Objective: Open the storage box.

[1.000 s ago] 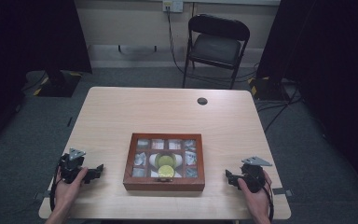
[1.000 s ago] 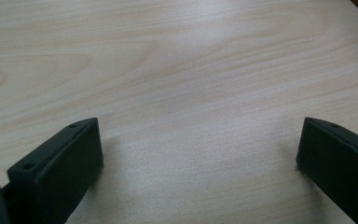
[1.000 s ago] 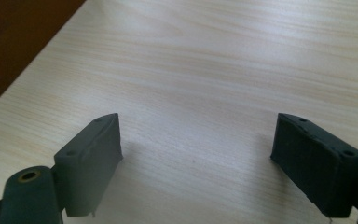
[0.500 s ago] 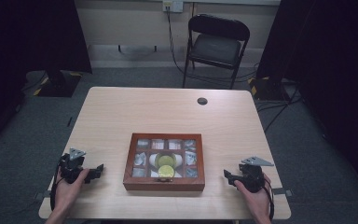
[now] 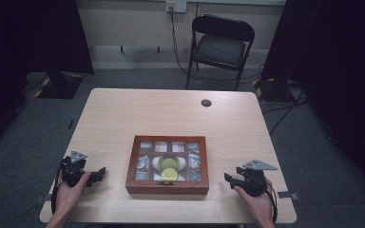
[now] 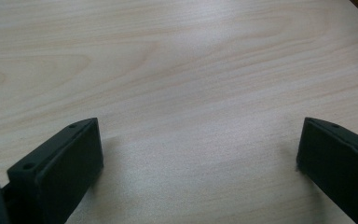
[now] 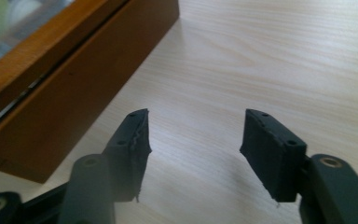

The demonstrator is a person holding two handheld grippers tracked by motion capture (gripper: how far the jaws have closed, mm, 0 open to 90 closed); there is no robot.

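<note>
A brown wooden box (image 5: 167,186) with a glass lid lies near the table's front edge; through the glass I see small compartments, a white roll and a yellow-green round thing (image 5: 169,174). My left gripper (image 5: 96,175) rests on the table to the left of the box, jaws wide apart over bare wood (image 6: 196,140). My right gripper (image 5: 229,177) sits to the right of the box, pointing at its side. Its jaws have just been closing and stand half apart with nothing between them (image 7: 193,133). The box's corner (image 7: 74,93) lies just ahead on the left in the right gripper view.
A small dark round disc (image 5: 206,102) lies at the table's far edge. A black folding chair (image 5: 222,45) stands beyond the table against the wall. Bare tabletop (image 5: 171,114) stretches behind the box.
The right gripper's jaws have drawn closer together. Both hands have stayed about where they were.
</note>
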